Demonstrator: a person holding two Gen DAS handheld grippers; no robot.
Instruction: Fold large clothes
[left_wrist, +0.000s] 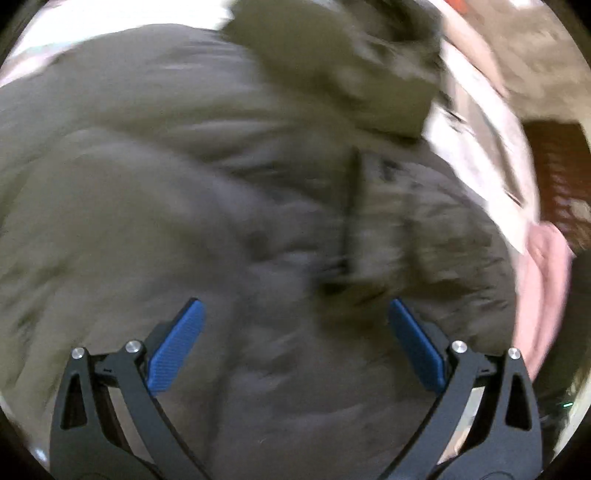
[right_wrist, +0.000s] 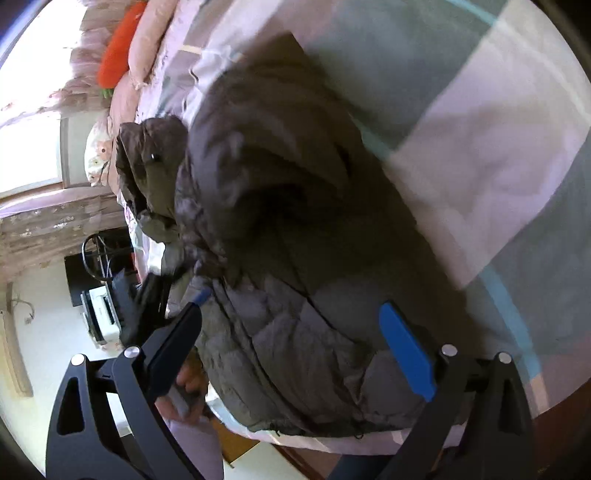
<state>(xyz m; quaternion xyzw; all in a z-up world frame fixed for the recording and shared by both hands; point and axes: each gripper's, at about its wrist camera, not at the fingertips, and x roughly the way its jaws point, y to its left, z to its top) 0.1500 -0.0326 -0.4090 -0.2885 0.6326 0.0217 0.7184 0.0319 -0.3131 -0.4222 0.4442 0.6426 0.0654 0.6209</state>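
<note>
A large grey-brown puffer jacket lies spread on the bed, its hood at the far left end. In the left wrist view the jacket fills the blurred picture, with a dark zip line running down it. My left gripper hangs open just above the fabric, nothing between its blue pads. My right gripper is open over the jacket's near hem, its pads clear of the cloth. A blurred dark tool with a blue tip, likely my left gripper, shows at the jacket's left edge.
The bed sheet has lilac and grey-green squares. A pink quilt, an orange cushion and a floral pillow lie at the head end. A white appliance stands on the floor. A hand is near the bed's edge.
</note>
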